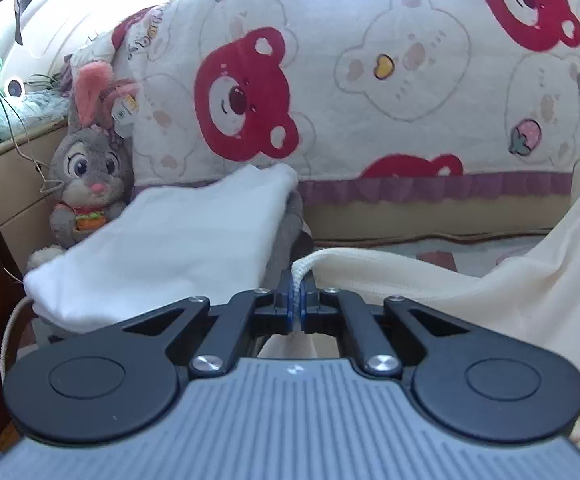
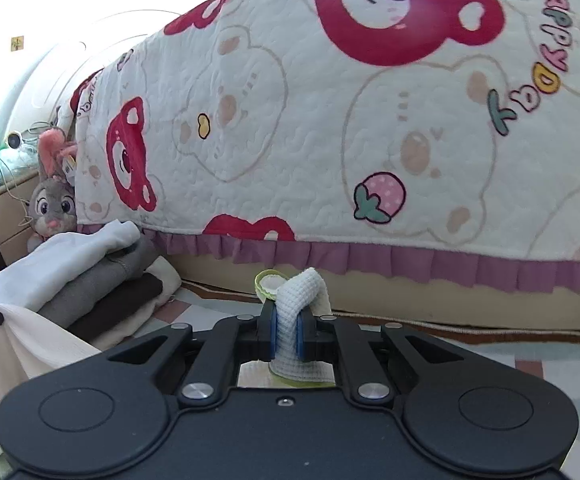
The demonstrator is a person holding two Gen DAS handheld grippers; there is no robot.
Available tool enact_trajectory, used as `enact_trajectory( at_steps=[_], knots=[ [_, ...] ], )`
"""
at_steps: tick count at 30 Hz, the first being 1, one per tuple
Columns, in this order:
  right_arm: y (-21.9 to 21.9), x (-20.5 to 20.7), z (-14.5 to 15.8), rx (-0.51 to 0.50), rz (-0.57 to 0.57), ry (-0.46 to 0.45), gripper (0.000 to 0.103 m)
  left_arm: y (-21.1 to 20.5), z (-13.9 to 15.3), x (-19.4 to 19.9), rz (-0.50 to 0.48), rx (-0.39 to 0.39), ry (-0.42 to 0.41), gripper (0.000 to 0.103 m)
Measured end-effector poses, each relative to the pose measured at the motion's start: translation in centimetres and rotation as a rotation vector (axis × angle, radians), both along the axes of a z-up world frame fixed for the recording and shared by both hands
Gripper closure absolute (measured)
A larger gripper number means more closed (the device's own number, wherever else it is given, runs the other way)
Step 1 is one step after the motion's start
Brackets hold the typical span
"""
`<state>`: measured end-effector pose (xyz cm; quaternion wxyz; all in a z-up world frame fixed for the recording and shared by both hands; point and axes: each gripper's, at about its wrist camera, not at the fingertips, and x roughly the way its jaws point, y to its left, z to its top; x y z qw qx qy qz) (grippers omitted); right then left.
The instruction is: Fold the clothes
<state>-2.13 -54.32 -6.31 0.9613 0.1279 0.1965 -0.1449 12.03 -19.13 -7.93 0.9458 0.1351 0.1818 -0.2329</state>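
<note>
My left gripper [image 1: 298, 286] is shut on the ribbed edge of a cream knit garment [image 1: 469, 280], which hangs from the pinch and stretches off to the right and upward. In the right wrist view, my right gripper [image 2: 288, 330] is shut on a thick fold of the same cream knit garment [image 2: 303, 288], a yellow-green trimmed bit showing behind the fold. More of the cream cloth [image 2: 38, 340] drapes at the lower left of that view, where the other gripper's tip holds it.
A stack of folded clothes [image 1: 162, 240], white on top with grey and brown below [image 2: 102, 280], lies to the left. Behind stands a headboard draped in a bear-print quilt [image 1: 369, 92]. A plush rabbit [image 1: 86, 168] leans against a bedside cabinet [image 1: 6, 184].
</note>
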Motion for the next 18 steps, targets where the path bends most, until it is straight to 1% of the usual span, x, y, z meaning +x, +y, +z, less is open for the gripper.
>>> enact_trajectory(
  at_steps=[2, 4, 8, 10, 11, 12, 14, 15, 16, 17, 18],
  knots=[
    [-0.4, 0.8, 0.9, -0.017, -0.007, -0.004, 0.092, -0.3, 1.6, 0.6, 0.000, -0.017, -0.035, 0.100],
    [-0.7, 1.7, 2.4, -0.044, 0.009, -0.007, 0.092, -0.7, 3.4, 1.4, -0.006, -0.028, -0.075, 0.100],
    [-0.8, 3.9, 5.8, -0.124, 0.044, -0.025, 0.092, -2.2, 6.6, 3.5, -0.016, -0.019, -0.137, 0.100],
    [-0.7, 5.3, 6.8, -0.155, 0.032, -0.044, 0.092, -2.9, 7.4, 4.6, 0.016, -0.004, -0.166, 0.100],
    [-0.8, 6.0, 7.1, -0.158, 0.012, -0.060, 0.092, -2.8, 7.9, 5.5, 0.049, -0.015, -0.178, 0.100],
    [-0.9, 6.6, 7.3, -0.158, -0.011, -0.076, 0.092, -2.7, 8.4, 6.3, 0.082, -0.026, -0.187, 0.100],
    [-1.2, 8.4, 7.2, -0.131, -0.051, -0.075, 0.090, -1.8, 9.0, 8.5, 0.168, -0.086, -0.163, 0.100],
    [-1.4, 9.1, 6.7, -0.110, -0.057, -0.058, 0.086, -1.4, 8.9, 10.2, 0.219, -0.111, -0.140, 0.097],
    [-1.4, 9.8, 6.0, -0.091, -0.066, -0.036, 0.081, -1.3, 8.2, 11.6, 0.260, -0.100, -0.123, 0.093],
    [-1.4, 10.5, 5.4, -0.071, -0.074, -0.015, 0.071, -1.3, 7.3, 11.6, 0.262, -0.075, -0.116, 0.084],
    [-1.2, 10.9, 4.6, -0.063, -0.095, 0.010, 0.053, -1.4, 6.5, 11.6, 0.263, -0.049, -0.109, 0.081]
  ],
)
